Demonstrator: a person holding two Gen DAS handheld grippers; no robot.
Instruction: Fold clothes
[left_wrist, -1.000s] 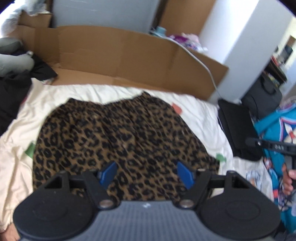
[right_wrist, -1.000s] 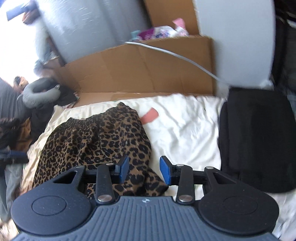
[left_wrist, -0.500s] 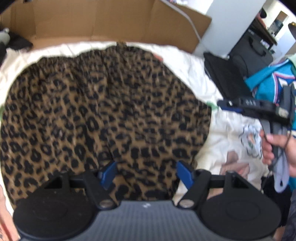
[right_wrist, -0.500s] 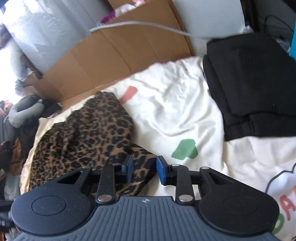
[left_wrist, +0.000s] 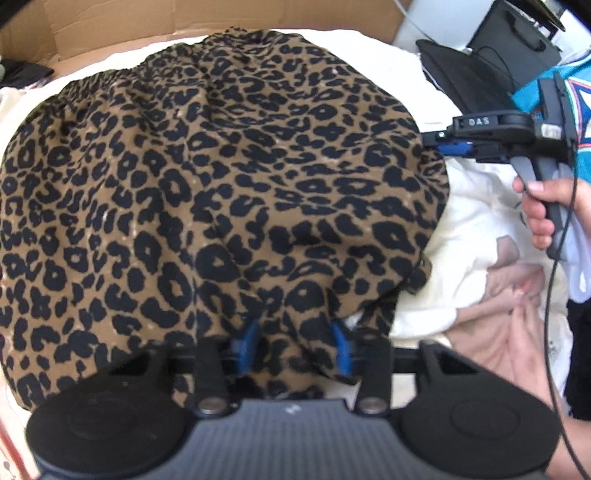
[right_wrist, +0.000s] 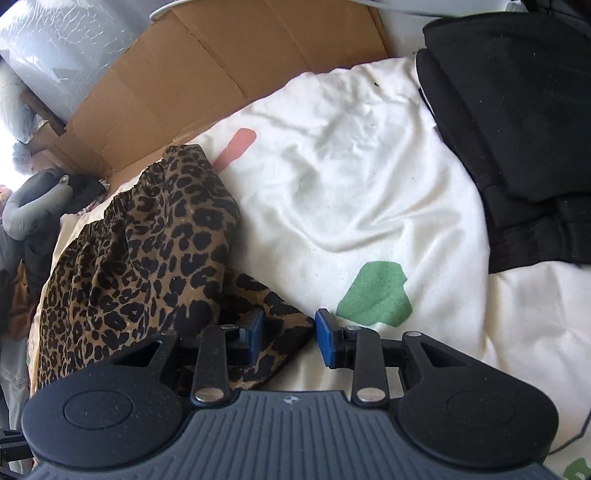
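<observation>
One cream blanket (right_wrist: 351, 192) with coloured patches, cardboard panels (right_wrist: 207, 74) behind

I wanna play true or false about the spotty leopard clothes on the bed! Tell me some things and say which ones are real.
1. The leopard-print garment lies on a white sheet. True.
2. The sheet has a green patch on it. True.
3. The leopard garment is folded into a neat small square. False: it lies spread out and rumpled.
4. A blue box stands behind the bed. False: brown cardboard stands there.
5. Leopard fabric sits between the fingers of the left gripper. True; its jaws are closing.
</observation>
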